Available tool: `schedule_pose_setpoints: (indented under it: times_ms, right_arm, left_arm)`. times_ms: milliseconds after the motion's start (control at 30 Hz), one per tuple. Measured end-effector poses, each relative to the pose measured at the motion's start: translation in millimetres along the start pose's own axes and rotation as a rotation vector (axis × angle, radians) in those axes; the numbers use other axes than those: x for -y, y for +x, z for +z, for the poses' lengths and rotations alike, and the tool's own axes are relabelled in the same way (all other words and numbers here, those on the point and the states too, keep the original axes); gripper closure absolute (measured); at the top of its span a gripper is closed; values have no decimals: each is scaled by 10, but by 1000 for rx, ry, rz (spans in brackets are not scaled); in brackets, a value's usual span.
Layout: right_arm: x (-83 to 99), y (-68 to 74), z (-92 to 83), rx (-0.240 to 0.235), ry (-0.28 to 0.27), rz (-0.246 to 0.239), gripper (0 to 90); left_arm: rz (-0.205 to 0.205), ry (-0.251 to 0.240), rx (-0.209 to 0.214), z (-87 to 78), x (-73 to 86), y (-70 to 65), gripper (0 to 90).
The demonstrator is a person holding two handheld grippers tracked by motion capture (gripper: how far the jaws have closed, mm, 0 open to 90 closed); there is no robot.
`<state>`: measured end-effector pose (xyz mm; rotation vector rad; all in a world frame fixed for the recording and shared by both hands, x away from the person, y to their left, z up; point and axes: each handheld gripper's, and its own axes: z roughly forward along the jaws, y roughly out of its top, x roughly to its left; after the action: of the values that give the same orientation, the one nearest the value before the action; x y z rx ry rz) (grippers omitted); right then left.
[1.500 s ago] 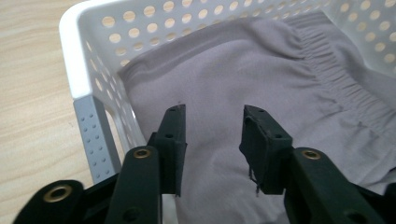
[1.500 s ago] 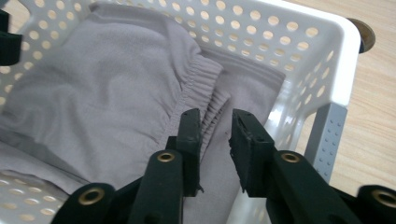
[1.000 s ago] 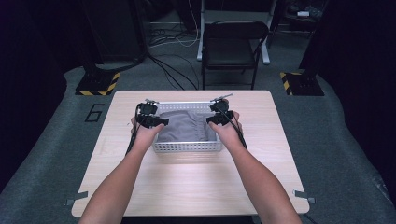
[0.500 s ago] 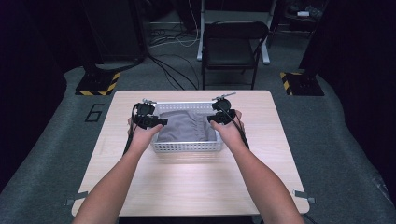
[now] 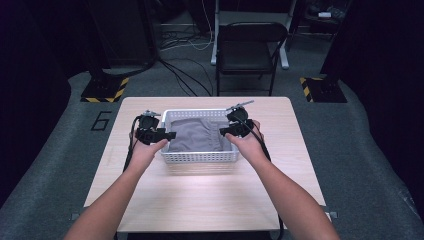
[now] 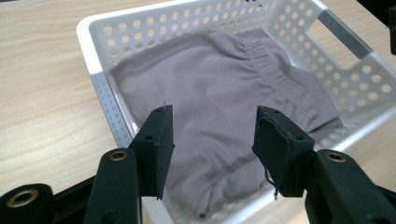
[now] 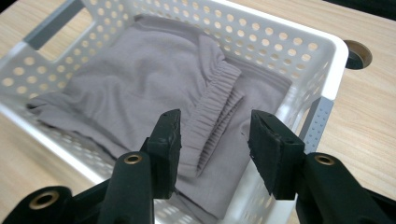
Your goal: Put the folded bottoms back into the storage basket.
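Grey folded garment (image 5: 196,135) lies flat inside the white perforated basket (image 5: 199,157) near the table's (image 5: 210,195) far edge, while left gripper (image 5: 169,135) and right gripper (image 5: 223,131), jaws just opening with nothing between them, hover at the basket's ends.

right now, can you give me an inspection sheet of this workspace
surface: light wooden table, bare around the basket
job's things: grey garment lying folded inside the white perforated basket
clutter: nothing seen
grippers: left hand-held gripper and right hand-held gripper sit at the basket's two ends, jaws just been opening, pads off the cloth, nothing between them
cables: black cable trails from the left hand-held gripper; more lie on the floor behind
surroundings: black chair beyond the table, grey floor, dark edges
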<state>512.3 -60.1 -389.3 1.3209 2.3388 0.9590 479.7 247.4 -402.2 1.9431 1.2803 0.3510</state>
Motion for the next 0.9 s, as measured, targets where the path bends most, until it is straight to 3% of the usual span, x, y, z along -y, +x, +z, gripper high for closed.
schedule_pose_setpoints:
  times_ms: [300, 400, 433, 467, 533, 633, 833, 900]
  right_arm:
    - [127, 48, -135, -29, 1, -10, 507]
    - [195, 77, -191, -37, -5, -31, 504]
    - [214, 92, -204, -34, -6, -32, 501]
    - [245, 106, -225, -41, -6, -42, 502]
    - [303, 140, -262, -47, -12, -56, 501]
    - [393, 178, -316, -48, -23, -80, 501]
    - [548, 203, -386, -64, -37, -78, 498]
    - [605, 195, -398, -73, -36, -68, 496]
  left_arm:
    - [2, -3, 11, -149, 180, -13, 476]
    - [12, 3, 9, -191, 246, -26, 474]
    - [33, 10, 6, -208, 269, -20, 474]
    - [9, 0, 10, -212, 297, -42, 474]
    - [24, 4, 18, -236, 334, -40, 474]
    - [9, 3, 32, -256, 411, -57, 472]
    - [8, -9, 52, -290, 566, -67, 459]
    - [-17, -13, 56, -284, 645, -81, 454]
